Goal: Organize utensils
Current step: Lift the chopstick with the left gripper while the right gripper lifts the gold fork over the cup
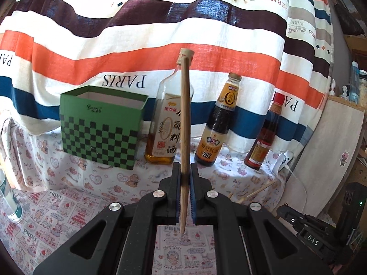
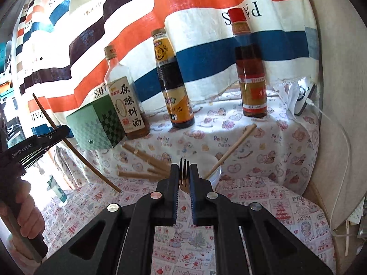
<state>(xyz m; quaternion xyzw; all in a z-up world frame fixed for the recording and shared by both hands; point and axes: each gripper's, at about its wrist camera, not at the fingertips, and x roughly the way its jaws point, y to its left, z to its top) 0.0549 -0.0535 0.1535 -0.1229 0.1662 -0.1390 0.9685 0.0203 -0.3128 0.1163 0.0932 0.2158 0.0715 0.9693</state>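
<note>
Your left tool (image 1: pixel 184 178) pinches a light, stiff chopstick (image 1: pixel 184 123) near its thin end, pointing to 12 o'clock; your right tool (image 2: pixel 184 176) clamps a slippery fork (image 2: pixel 184 171); green box (image 1: pixel 101 123) at 10 o'clock

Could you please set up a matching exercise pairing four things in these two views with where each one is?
Things:
1. chopstick
2. fork
3. green checked box
4. red-capped bottle

Places:
A. far right of the bottle row
B. left of the bottles
C. in the left claw
D. in the right claw

Pairs: 1-C, 2-D, 3-B, 4-A
</note>
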